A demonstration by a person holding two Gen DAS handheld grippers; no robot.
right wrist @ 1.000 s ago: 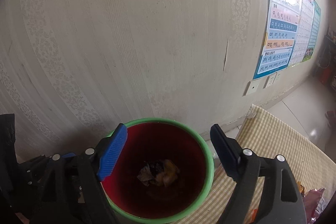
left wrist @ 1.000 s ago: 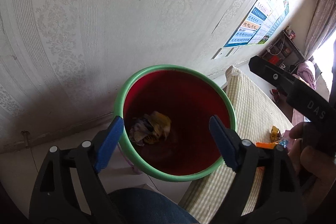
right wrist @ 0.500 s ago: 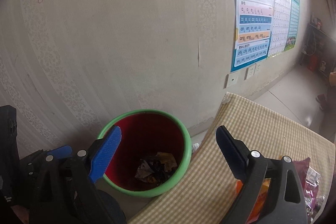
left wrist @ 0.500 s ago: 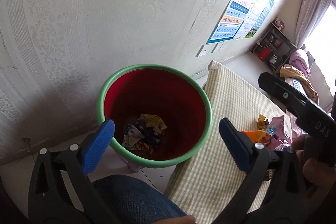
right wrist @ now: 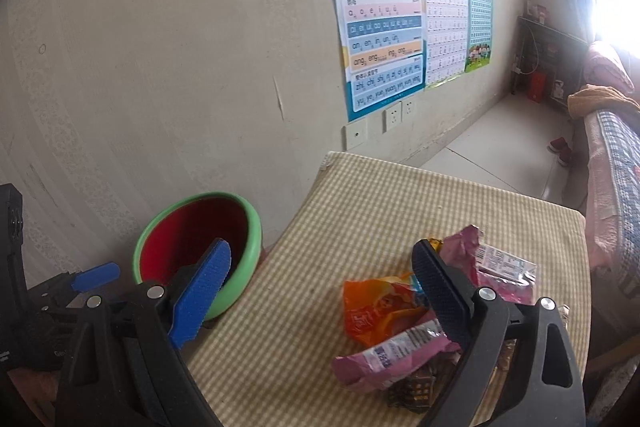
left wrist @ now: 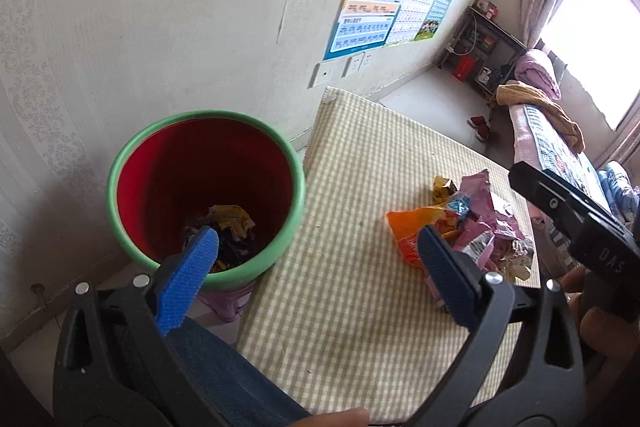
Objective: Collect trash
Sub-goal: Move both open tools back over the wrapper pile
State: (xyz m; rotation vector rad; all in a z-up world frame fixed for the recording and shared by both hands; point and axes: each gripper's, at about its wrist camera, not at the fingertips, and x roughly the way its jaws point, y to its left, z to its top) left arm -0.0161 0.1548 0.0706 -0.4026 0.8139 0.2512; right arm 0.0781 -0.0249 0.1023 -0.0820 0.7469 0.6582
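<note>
Now both empty, wide-open grippers have swung from bin (left wrist: 204, 195) toward wrappers (right wrist: 404, 315).

Looks like somebody's lived-in bedroom at home: a bed (left wrist: 560, 147) with a pink blanket is sitting by the curtained window (left wrist: 592, 39), kids' pinyin posters (right wrist: 380, 23) are hanging on the patterned wallpaper (right wrist: 160, 67), and a cluttered shelf (left wrist: 480, 55) is standing in the corner.
</note>
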